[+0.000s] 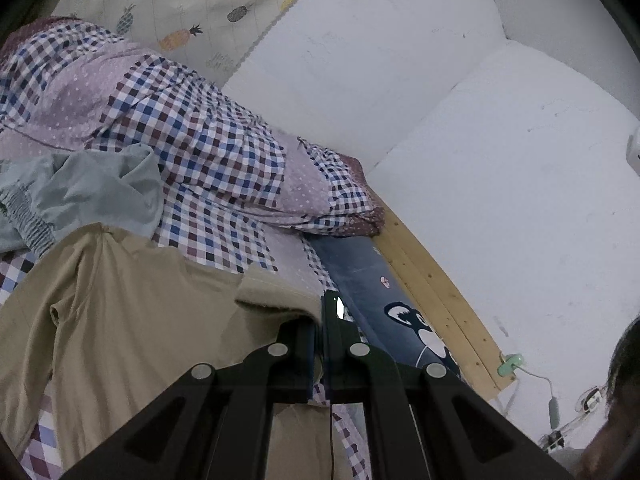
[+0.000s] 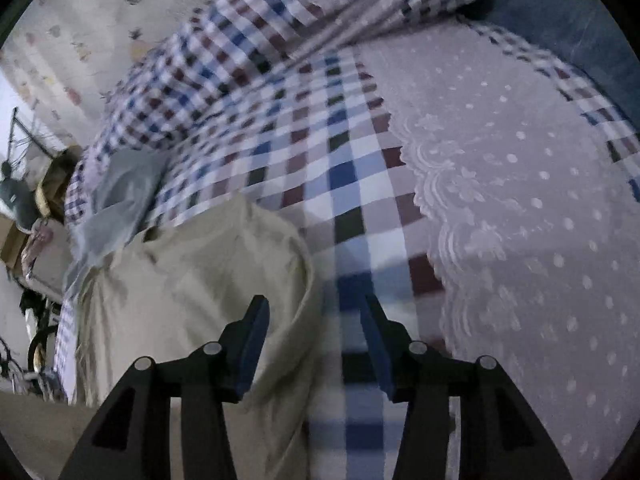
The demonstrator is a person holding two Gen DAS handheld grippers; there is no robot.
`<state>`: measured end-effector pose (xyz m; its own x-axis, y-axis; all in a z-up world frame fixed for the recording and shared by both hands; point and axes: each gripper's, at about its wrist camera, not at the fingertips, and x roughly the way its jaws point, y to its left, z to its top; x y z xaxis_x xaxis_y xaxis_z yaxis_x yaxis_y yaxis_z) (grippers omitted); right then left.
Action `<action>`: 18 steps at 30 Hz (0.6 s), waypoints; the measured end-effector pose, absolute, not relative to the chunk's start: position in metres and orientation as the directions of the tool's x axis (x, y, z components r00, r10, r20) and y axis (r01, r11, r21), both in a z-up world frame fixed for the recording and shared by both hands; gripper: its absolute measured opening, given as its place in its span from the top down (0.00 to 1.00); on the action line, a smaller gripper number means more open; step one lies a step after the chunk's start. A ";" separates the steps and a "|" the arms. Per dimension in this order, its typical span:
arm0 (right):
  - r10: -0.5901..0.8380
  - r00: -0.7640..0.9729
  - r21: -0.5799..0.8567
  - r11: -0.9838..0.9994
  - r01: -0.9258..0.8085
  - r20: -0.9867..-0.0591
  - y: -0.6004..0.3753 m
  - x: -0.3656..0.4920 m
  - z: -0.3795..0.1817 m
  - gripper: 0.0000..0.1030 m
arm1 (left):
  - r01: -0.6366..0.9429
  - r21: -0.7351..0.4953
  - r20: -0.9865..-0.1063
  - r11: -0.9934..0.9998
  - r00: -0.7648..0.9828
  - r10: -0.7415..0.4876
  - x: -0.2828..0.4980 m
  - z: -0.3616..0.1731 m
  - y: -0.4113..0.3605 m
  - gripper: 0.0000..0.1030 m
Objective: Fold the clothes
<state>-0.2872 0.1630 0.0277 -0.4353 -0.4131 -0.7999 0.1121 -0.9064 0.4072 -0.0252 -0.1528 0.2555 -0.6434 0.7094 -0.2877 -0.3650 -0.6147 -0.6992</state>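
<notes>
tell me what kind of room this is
Most likely a bedroom. The clothes lie on a bed with a checked bedspread and a wooden bed frame against a white wall, with a pineapple-print curtain behind.

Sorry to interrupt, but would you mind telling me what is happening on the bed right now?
A person is folding a beige garment on a checked bedspread with two handheld grippers. The left gripper is shut on a folded edge of the garment. The right gripper is open with nothing pinched, its fingers either side of the garment's edge. A crumpled grey-green garment lies just beyond.
</notes>
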 end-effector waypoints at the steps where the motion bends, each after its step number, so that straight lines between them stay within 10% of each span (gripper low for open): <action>1: -0.418 -0.426 0.413 -0.904 0.109 -0.802 0.161 -0.294 0.023 0.53 | -0.363 -0.699 -0.291 -0.616 -0.642 0.709 -0.028 0.253 -0.155 0.99; 3: -0.426 -0.414 0.419 -0.901 0.115 -0.804 0.157 -0.305 0.017 0.60 | -0.358 -0.698 -0.299 -0.620 -0.642 0.707 -0.034 0.247 -0.160 0.99; 5: -0.431 -0.404 0.406 -0.901 0.149 -0.807 0.148 -0.312 0.017 0.96 | -0.345 -0.696 -0.310 -0.629 -0.646 0.697 -0.041 0.242 -0.167 0.99; 18: -0.046 -0.524 0.007 -0.997 0.076 -0.850 0.139 -0.353 0.069 0.99 | -0.211 -0.667 -0.431 -0.715 -0.674 0.601 -0.073 0.175 -0.215 0.99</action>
